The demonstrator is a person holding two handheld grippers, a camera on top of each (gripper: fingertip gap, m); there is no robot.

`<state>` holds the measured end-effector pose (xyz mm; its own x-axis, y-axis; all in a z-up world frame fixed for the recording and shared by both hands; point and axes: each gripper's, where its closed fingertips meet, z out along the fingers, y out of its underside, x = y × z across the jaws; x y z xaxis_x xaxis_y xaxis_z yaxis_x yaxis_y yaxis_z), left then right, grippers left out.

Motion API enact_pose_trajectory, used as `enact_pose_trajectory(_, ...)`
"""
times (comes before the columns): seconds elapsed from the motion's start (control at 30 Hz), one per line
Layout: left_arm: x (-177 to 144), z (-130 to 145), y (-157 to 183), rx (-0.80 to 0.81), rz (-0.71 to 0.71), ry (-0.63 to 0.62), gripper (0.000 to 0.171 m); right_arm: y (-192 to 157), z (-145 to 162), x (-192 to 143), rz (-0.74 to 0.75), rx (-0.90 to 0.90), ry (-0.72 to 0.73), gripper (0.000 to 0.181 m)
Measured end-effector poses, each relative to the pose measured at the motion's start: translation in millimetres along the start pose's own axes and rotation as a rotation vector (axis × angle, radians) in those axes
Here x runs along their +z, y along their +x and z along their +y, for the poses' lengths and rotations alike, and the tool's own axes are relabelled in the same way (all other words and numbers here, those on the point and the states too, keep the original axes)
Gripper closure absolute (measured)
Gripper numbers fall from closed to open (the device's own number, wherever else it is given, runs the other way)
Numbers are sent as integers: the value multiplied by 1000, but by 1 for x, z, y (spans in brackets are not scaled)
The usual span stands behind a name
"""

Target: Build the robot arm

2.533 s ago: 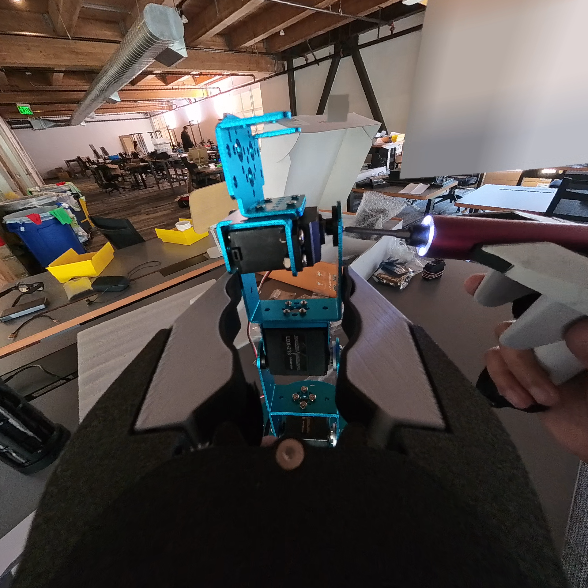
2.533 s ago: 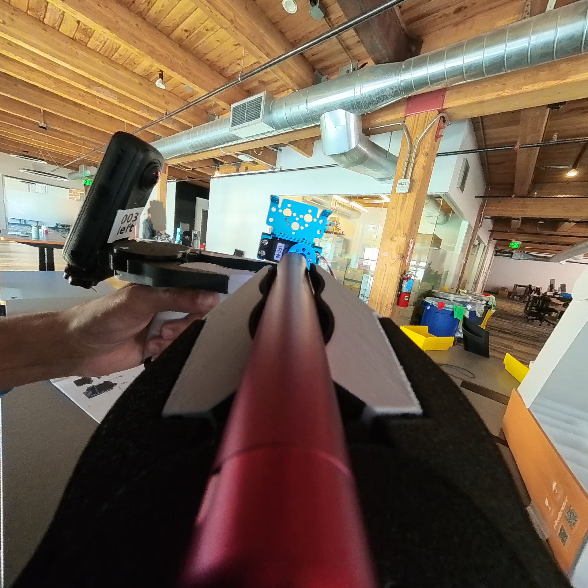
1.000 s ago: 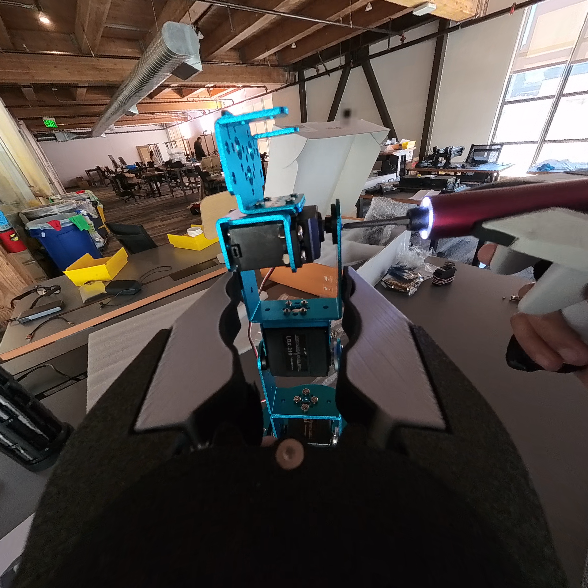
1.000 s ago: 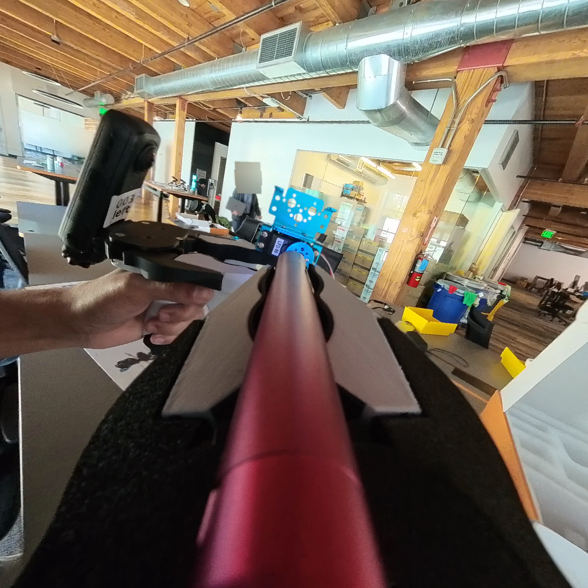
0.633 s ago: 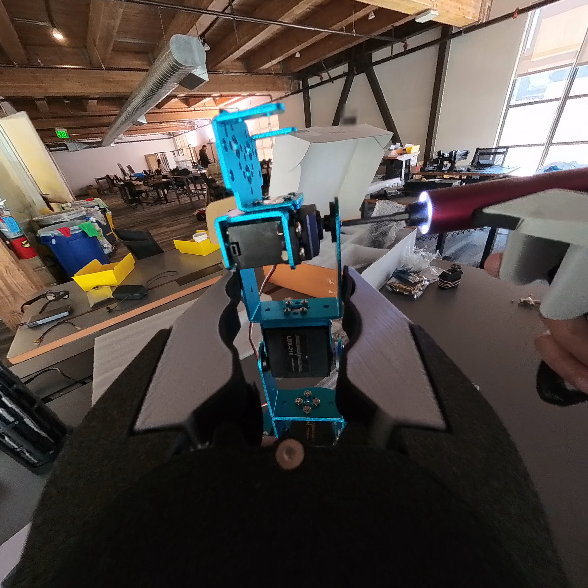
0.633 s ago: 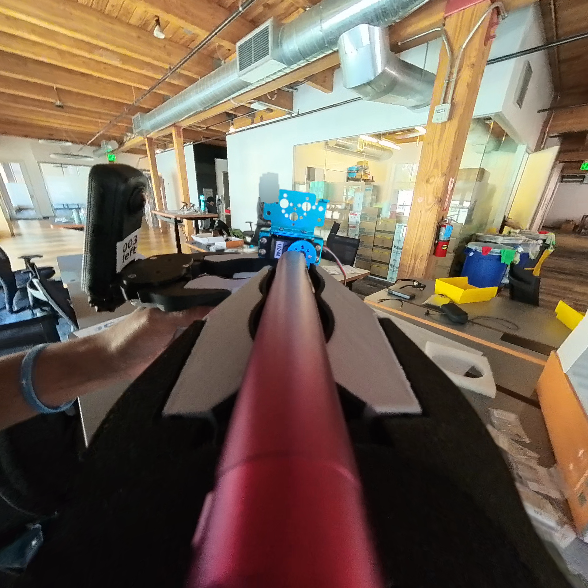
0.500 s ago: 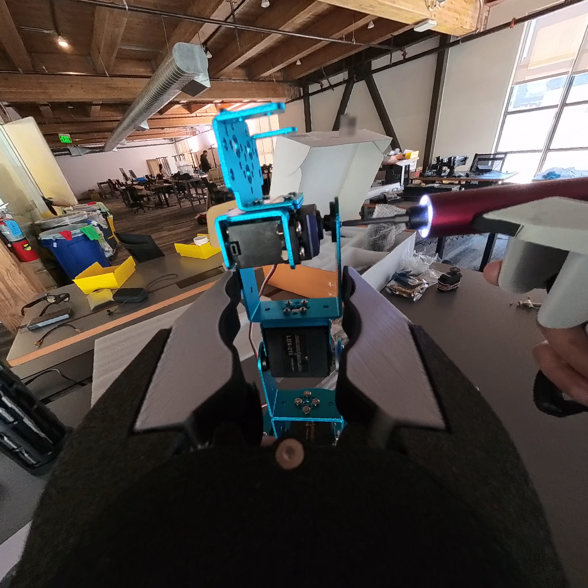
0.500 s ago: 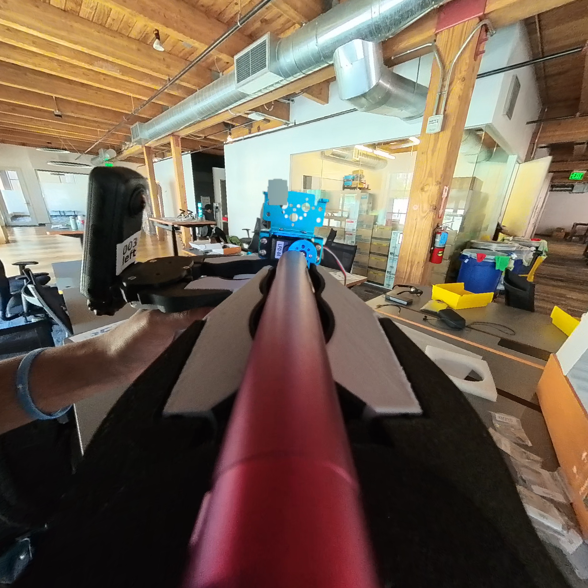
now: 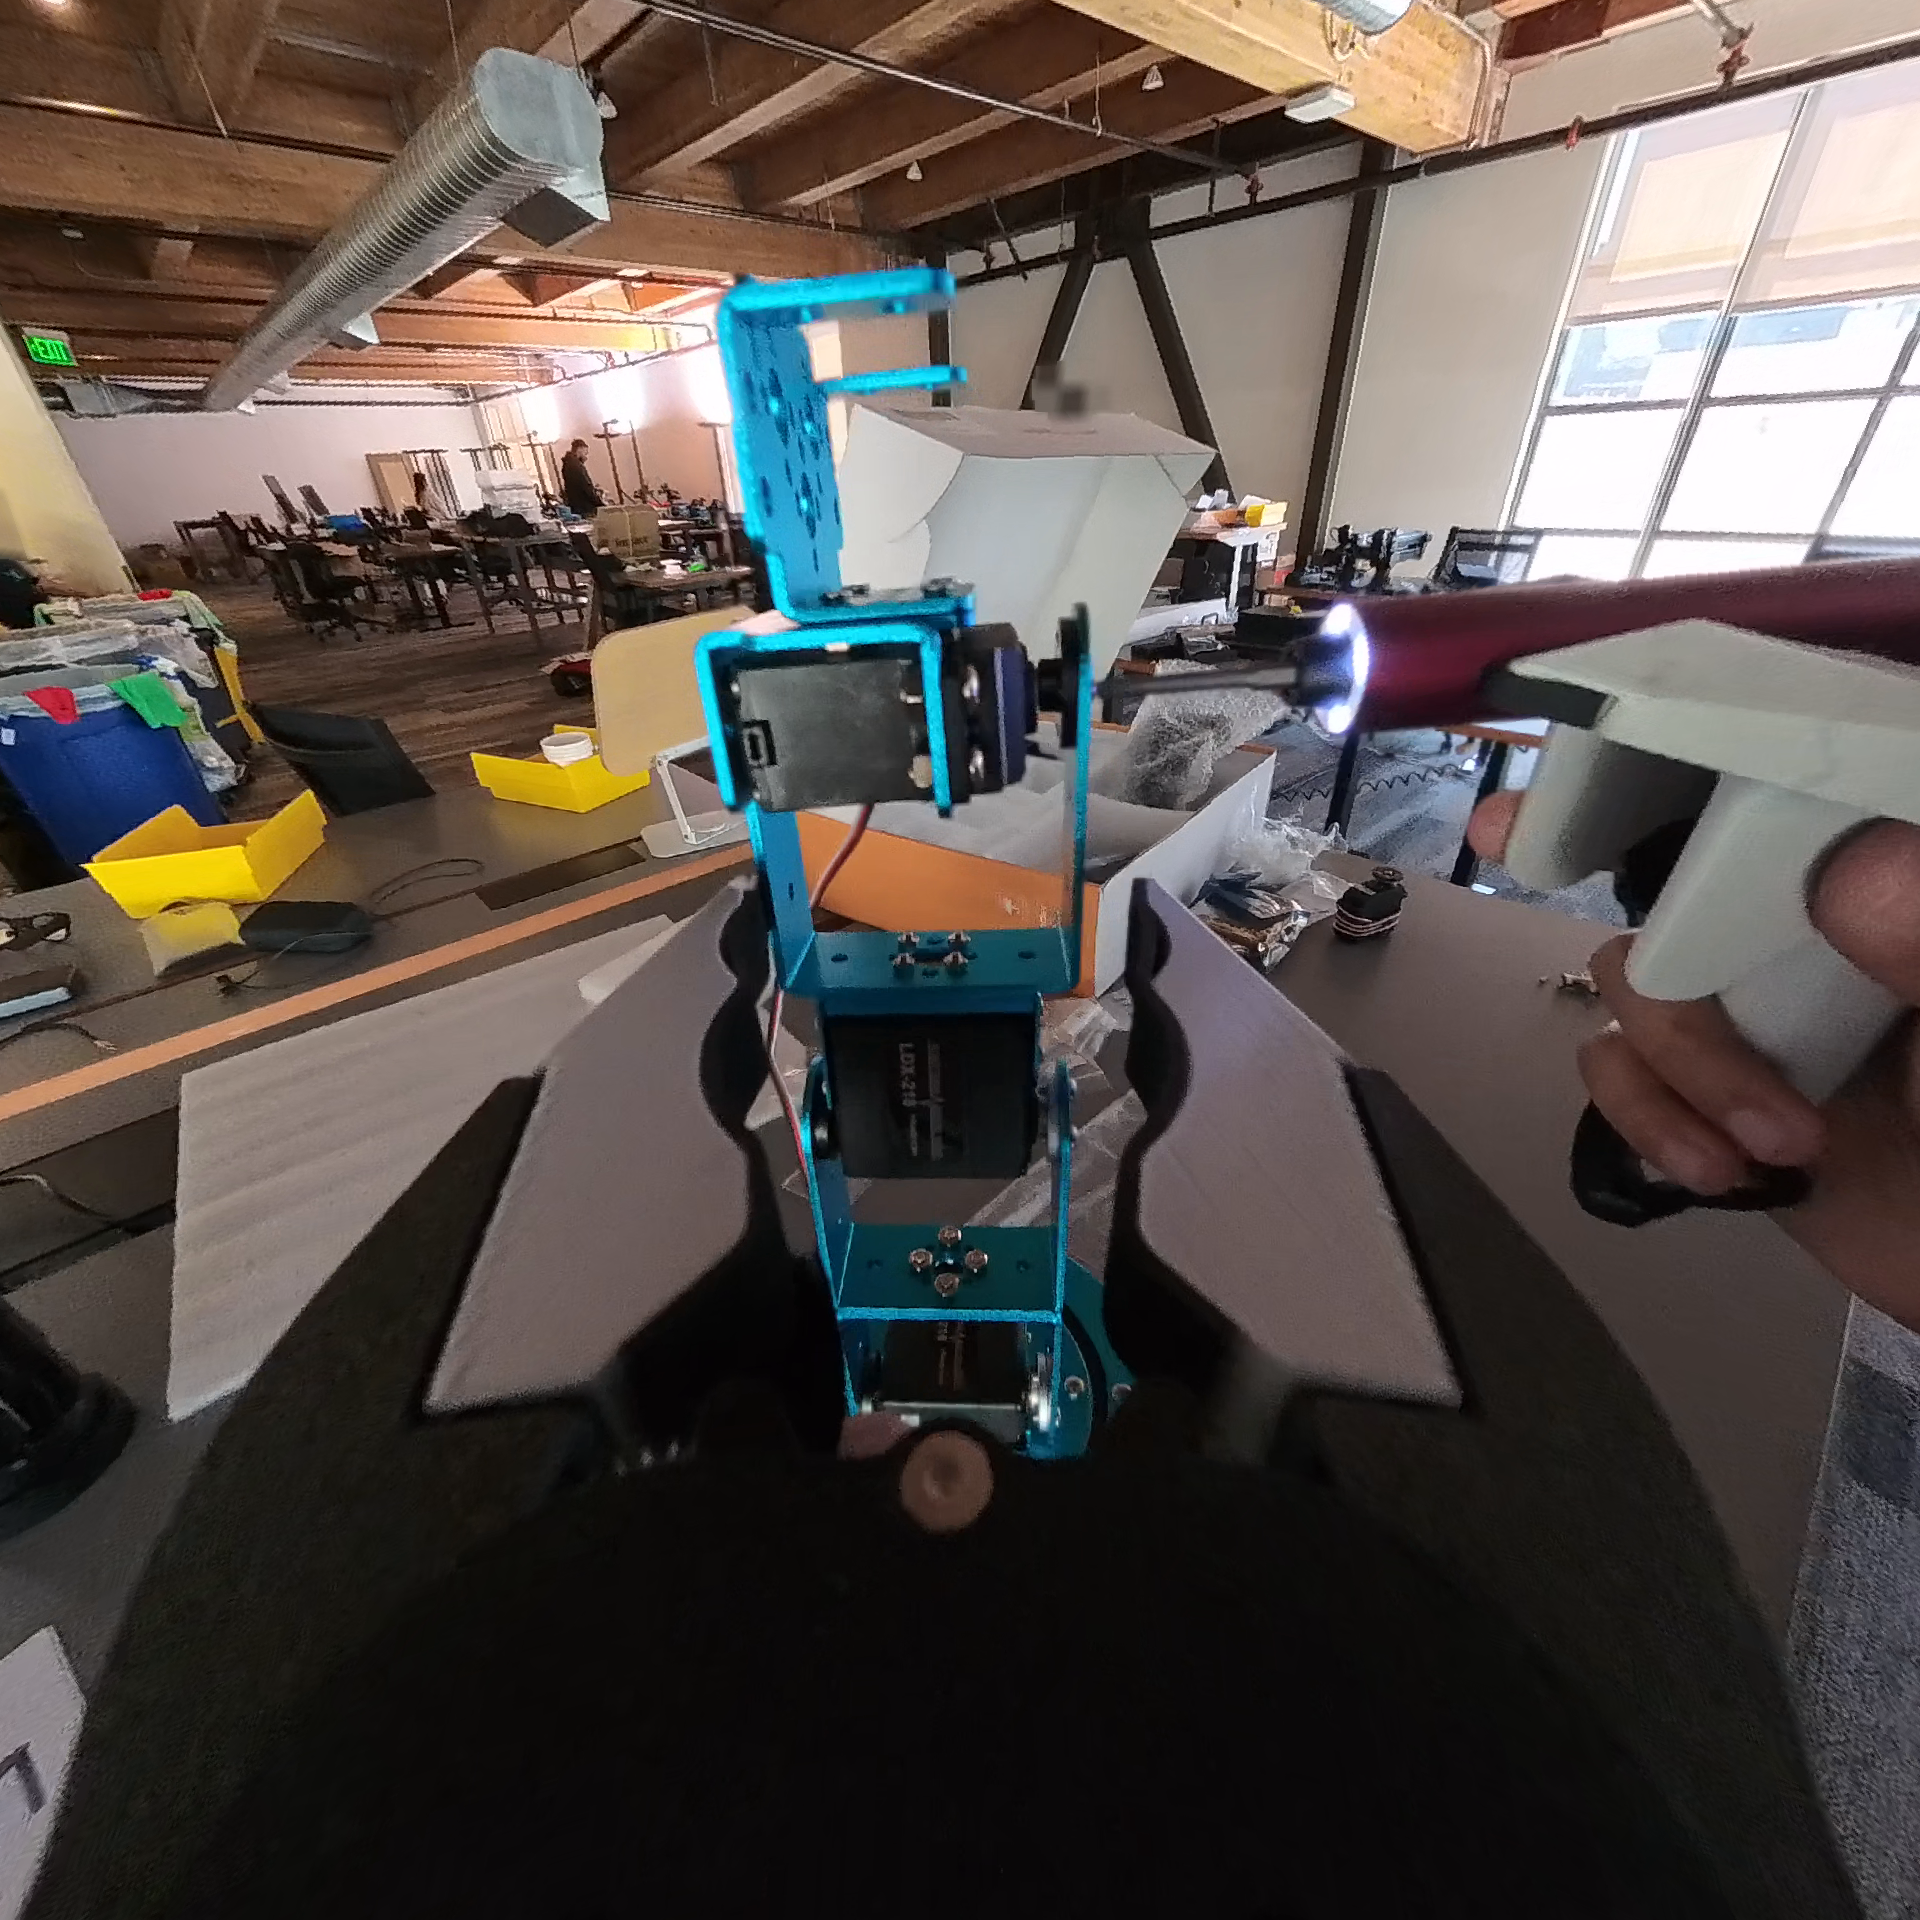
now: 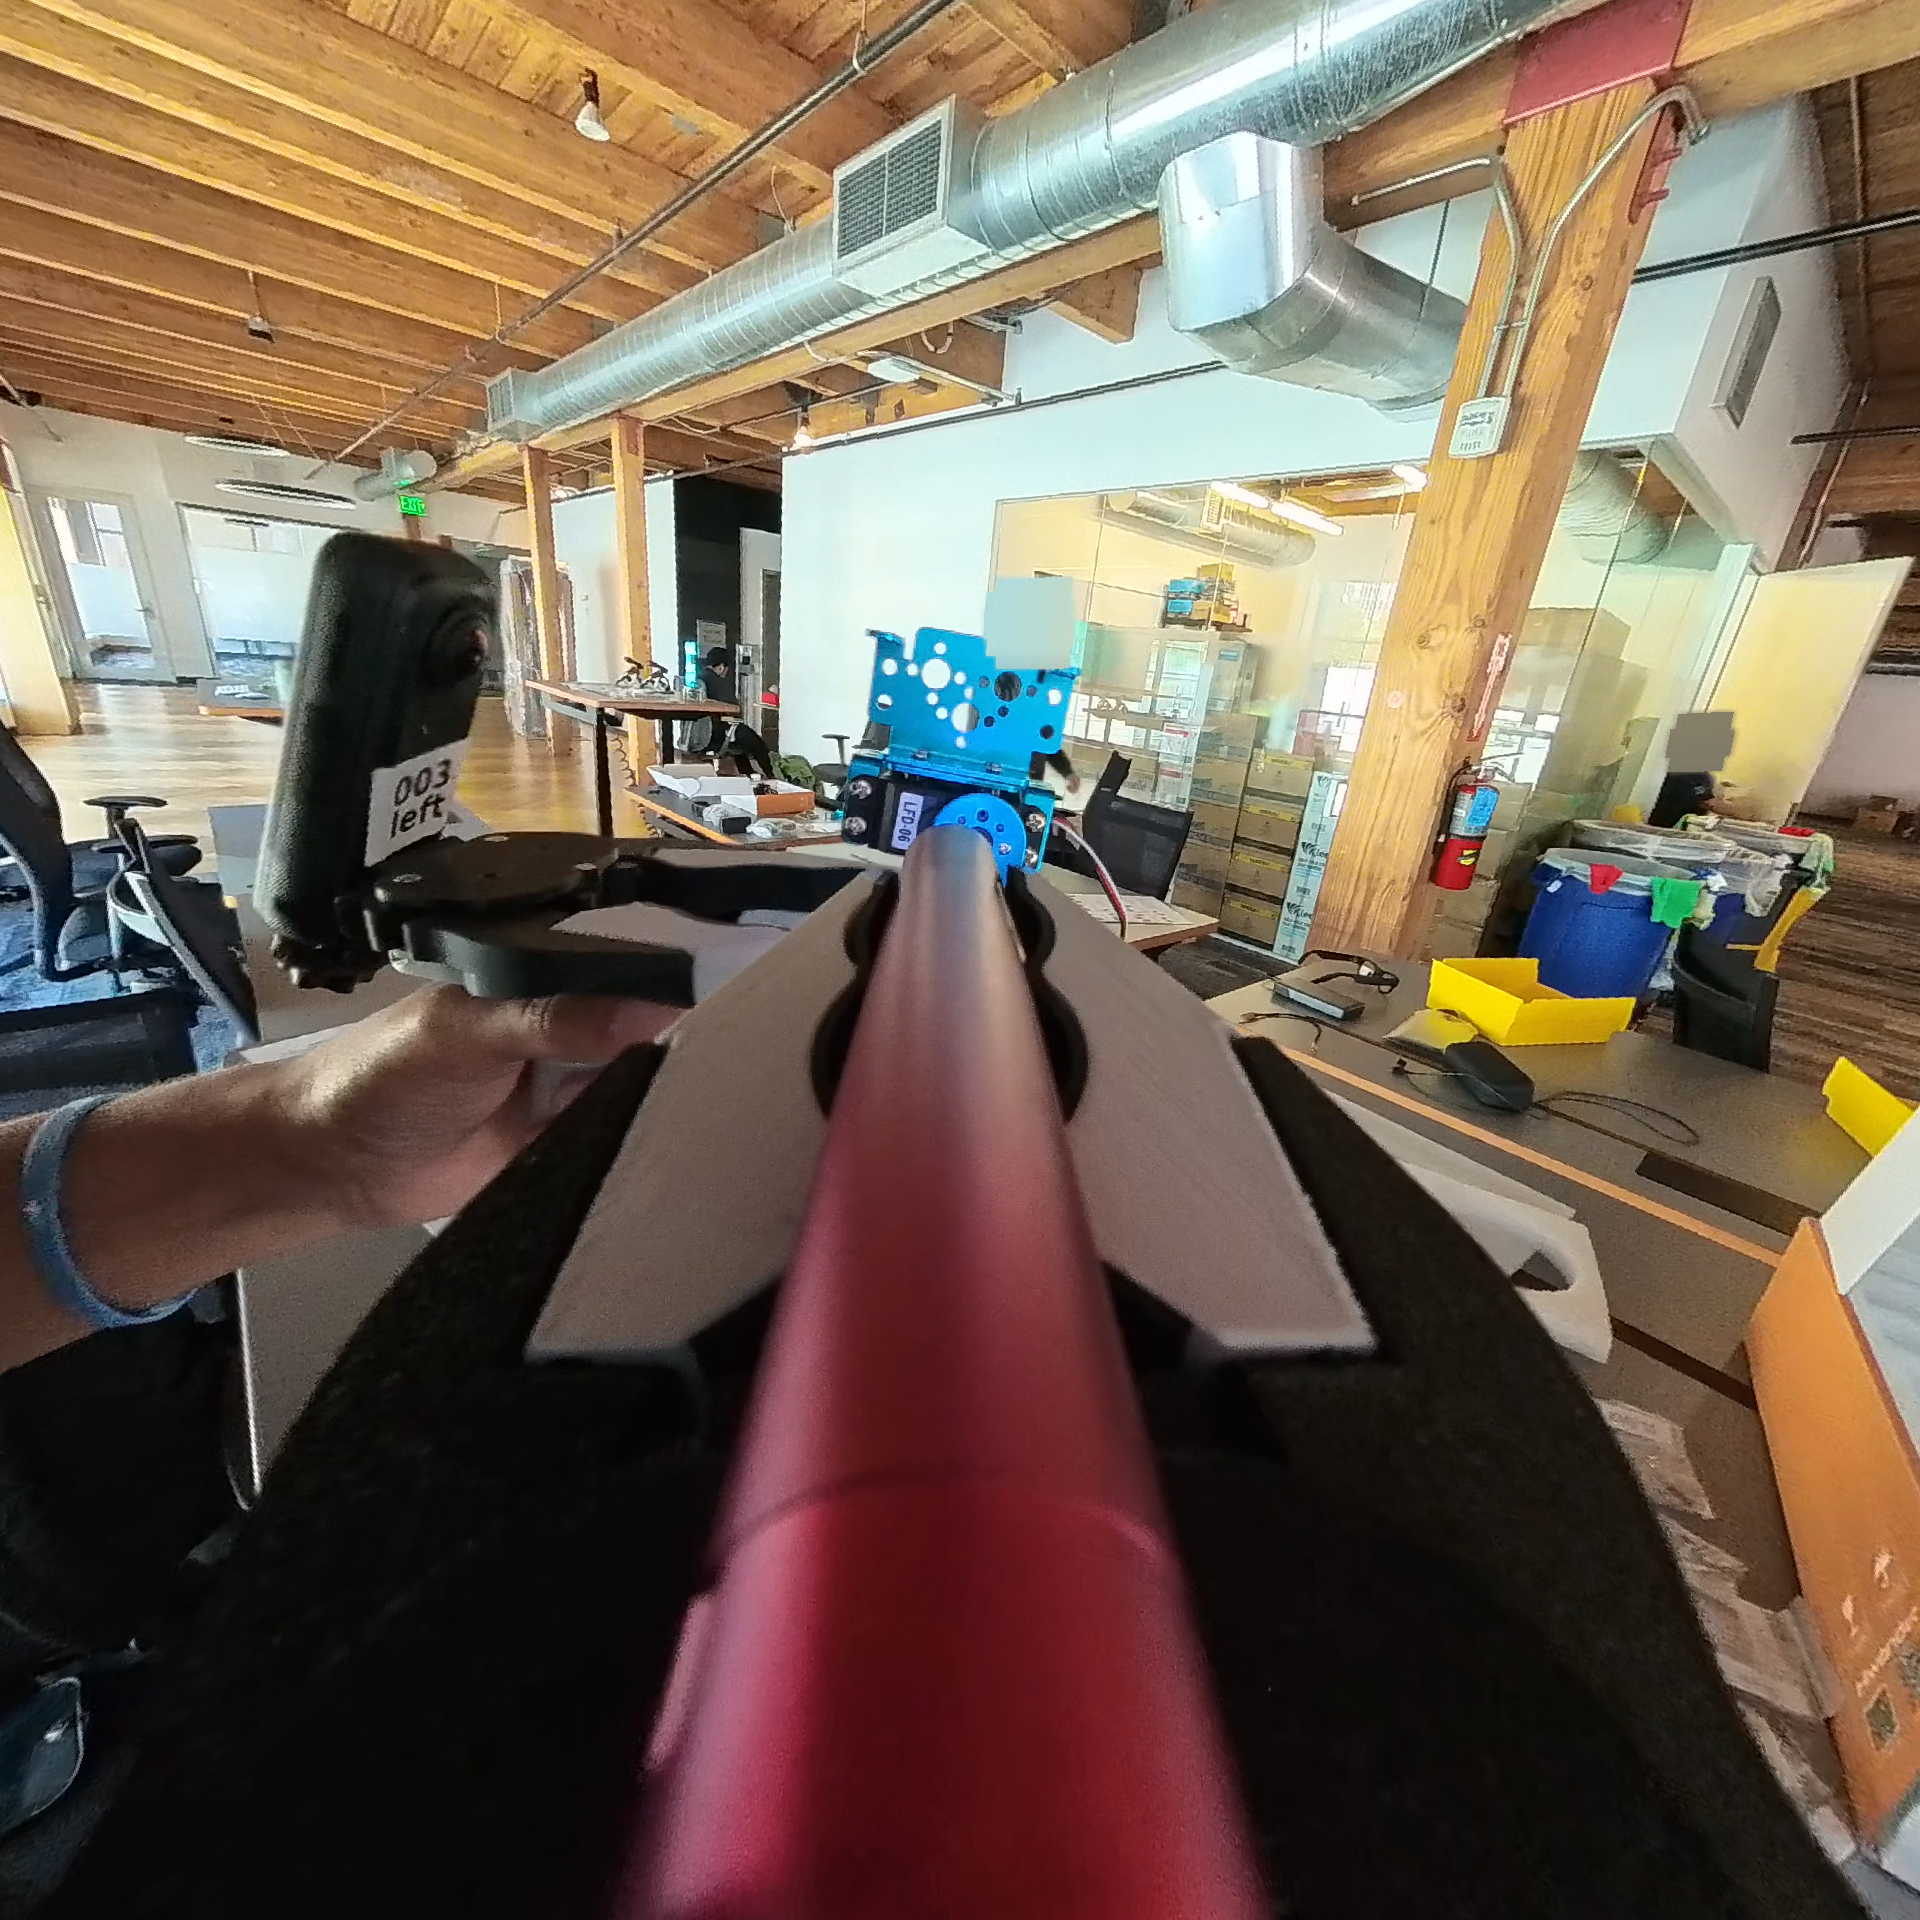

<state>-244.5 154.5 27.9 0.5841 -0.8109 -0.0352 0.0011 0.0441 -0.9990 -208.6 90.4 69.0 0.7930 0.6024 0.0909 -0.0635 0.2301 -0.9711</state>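
Observation:
My left gripper (image 9: 940, 935) is shut on a blue metal bracket assembly with black servos (image 9: 914, 790) and holds it upright above the table. It also shows in the right wrist view (image 10: 966, 748). My right gripper (image 10: 951, 914) is shut on a red electric screwdriver (image 10: 935, 1299). In the left wrist view the screwdriver (image 9: 1621, 655) comes in from the right with its front light on. Its bit (image 9: 1195, 681) touches the right side plate of the upper bracket, by the top servo's horn. A hand holds each gripper.
A grey table (image 9: 1455, 1049) carries an open white and orange box (image 9: 1049, 520), a loose servo (image 9: 1366, 904), bagged parts (image 9: 1247, 904) and white foam sheets (image 9: 395, 1101). Yellow bins (image 9: 197, 857) and a blue barrel (image 9: 94, 748) stand at the left. A wooden post (image 10: 1475, 582) stands behind.
Both grippers have swung together against the room, so the background shifted. The bit has stayed on the upper bracket's side and both grips are unchanged.

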Motion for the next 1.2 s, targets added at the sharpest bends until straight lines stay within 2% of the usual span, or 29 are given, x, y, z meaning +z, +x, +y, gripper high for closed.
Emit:
enact_pose_trajectory(0.13,-17,1,-8,-22,-55,-17,99,-1,0,2,3,-11,4,159)
enact_pose_trajectory(0.23,-44,-5,-5,-226,-72,9,109,-3,0,3,-3,-19,12,159)
enact_pose_trajectory(0.27,-48,-7,5,-346,-32,15,113,-4,0,4,-3,-25,13,159)
enact_pose_trajectory(0.37,-41,-19,57,-747,239,2,110,-6,0,4,0,-51,16,159)
enact_pose_trajectory(0.47,-29,-37,80,-954,371,30,109,-8,0,4,3,-74,13,159)
enact_pose_trajectory(0.6,-15,-40,81,-1062,395,19,114,-8,0,4,3,-100,6,159)
enact_pose_trajectory(0.8,-12,-44,84,-1107,442,52,146,-9,0,4,15,-137,-7,159)
enact_pose_trajectory(1.03,-12,-44,82,-1211,467,63,149,-10,1,3,21,-210,-40,159)
enact_pose_trajectory(1.2,-14,-46,85,-1203,501,60,150,-12,-1,-2,34,-304,-62,159)
